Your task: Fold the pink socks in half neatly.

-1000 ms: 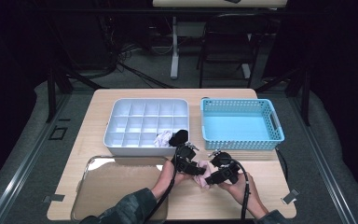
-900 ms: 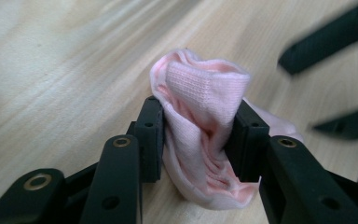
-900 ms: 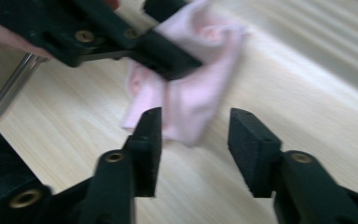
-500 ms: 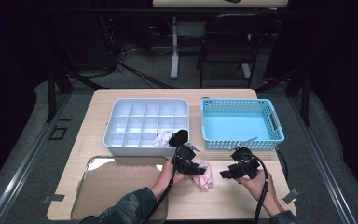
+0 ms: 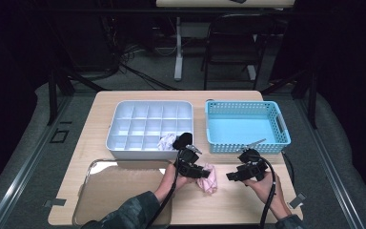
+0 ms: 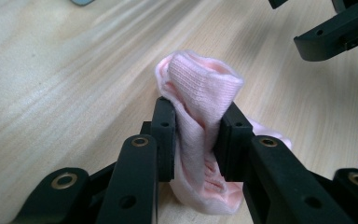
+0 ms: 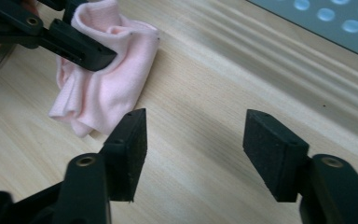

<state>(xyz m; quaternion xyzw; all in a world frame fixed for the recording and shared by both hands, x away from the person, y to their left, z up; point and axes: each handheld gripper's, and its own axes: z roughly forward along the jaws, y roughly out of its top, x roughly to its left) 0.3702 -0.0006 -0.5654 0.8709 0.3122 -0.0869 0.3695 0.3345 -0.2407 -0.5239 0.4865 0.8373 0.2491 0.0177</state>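
A pink sock (image 5: 209,177) lies bunched on the wooden table, near the front and middle. My left gripper (image 5: 201,171) is shut on it. In the left gripper view its jaws have just been closing and now pinch a raised fold of the sock (image 6: 200,88) between the pads (image 6: 164,135). My right gripper (image 5: 229,176) hovers to the right of the sock, apart from it. Its jaws have just been opening, and bare wood shows between the pads (image 7: 129,149). In the right gripper view the sock (image 7: 107,79) sits up and to the left, under the left gripper's jaw (image 7: 74,44).
A white compartment tray (image 5: 124,125) stands behind the hands, with a pale cloth bundle (image 5: 167,141) and a dark one (image 5: 183,139) in its near right cells. A blue basket (image 5: 276,121) is at the back right. A shiny flat tray (image 5: 119,191) lies at the front left.
My right gripper has let go of the sock, opened and drawn off to the right. The left gripper has stayed put on the sock.
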